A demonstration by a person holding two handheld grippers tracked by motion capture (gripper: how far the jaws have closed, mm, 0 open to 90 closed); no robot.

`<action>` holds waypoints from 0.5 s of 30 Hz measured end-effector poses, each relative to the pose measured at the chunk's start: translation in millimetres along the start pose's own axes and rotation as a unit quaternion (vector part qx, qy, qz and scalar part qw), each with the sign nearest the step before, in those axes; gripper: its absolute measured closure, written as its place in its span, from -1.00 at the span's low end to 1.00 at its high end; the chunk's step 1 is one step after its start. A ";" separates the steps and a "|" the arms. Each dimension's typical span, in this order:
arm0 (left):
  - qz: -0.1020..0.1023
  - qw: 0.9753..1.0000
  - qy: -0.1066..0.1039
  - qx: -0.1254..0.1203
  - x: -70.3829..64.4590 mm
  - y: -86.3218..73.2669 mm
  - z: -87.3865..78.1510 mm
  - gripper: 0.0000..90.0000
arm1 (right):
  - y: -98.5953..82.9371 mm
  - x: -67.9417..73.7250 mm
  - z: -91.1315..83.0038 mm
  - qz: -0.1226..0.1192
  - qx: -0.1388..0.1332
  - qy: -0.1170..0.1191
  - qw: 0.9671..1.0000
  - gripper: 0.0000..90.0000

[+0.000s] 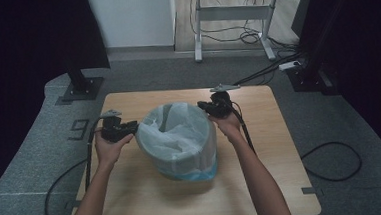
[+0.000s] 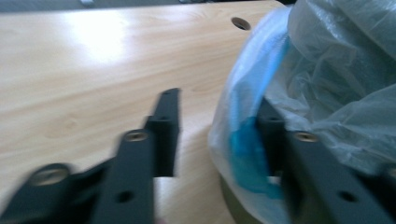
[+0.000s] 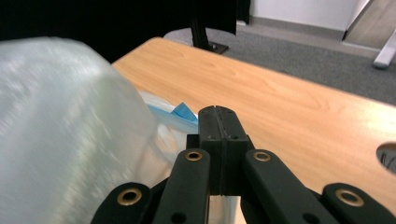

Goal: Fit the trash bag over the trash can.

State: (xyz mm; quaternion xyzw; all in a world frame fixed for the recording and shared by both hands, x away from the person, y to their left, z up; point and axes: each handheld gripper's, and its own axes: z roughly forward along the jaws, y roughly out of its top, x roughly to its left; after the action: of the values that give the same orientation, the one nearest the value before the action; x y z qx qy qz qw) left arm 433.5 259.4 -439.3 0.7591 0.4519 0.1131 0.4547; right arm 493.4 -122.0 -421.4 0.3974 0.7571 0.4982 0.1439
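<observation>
1. High view: a person is sitting at a wooden table, holding a gripper in each hand. A bin is standing near the middle of the table, lined with a thin, pale bag that is folding over its rim, with a blue edge showing at the bottom. The left gripper is reaching the bag's left side, and the right gripper is sitting at the rim's far right. A dark mark like a "9" is lying on the grey carpet to the left of the table; no other writing is readable.

2. Left gripper view: the jaws are standing apart, released. One jaw is hanging over bare table; the other is pressing against the bag, beside a blue strip of plastic. The picture is blurring, so whether any film is lying between the jaws is unclear.

3. Right gripper view: the jaws are clenched, tips meeting. The bag is billowing just to their left; whether film is pinched between them I cannot tell.

4. Handling, as a judgement: the bag is looking light, soft, slippery and easily torn. Taking hold at the folded rim edge is looking safest.
</observation>
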 end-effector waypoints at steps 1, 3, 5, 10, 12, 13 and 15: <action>0.005 1.000 0.008 -0.002 -0.4 0.0 -1.2 0.03 | -3.9 -0.3 1.6 0.002 0.003 0.000 1.000 0.98; 0.010 1.000 0.024 -0.013 -0.3 0.1 -5.2 -0.27 | -7.1 -0.1 2.3 -0.001 -0.001 -0.002 1.000 0.98; 0.010 0.999 0.031 -0.028 0.7 0.8 -10.7 -0.48 | -6.8 -0.1 0.3 0.003 -0.015 -0.004 1.000 0.98; -0.003 0.996 0.028 -0.084 4.4 5.1 -28.9 -0.69 | -0.7 1.3 -9.5 0.016 -0.051 -0.023 0.998 0.53; -0.007 0.995 0.020 -0.100 4.7 7.7 -35.5 -0.70 | 0.0 0.2 -12.4 0.023 -0.058 -0.029 0.998 0.45; -0.011 0.994 0.019 -0.104 4.4 8.7 -36.9 -0.75 | 0.5 -0.8 -14.6 0.028 -0.063 -0.031 0.997 0.42; -0.018 0.995 0.004 -0.097 2.7 11.6 -36.7 -0.82 | 1.0 -0.9 -16.5 0.029 -0.068 -0.030 0.997 0.38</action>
State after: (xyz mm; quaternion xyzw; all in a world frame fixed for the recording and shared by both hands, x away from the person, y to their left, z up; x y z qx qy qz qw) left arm 420.4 281.1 -410.2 0.7027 0.4541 0.1512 0.5265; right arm 484.4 -133.0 -413.1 0.4229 0.7049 0.5407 0.1788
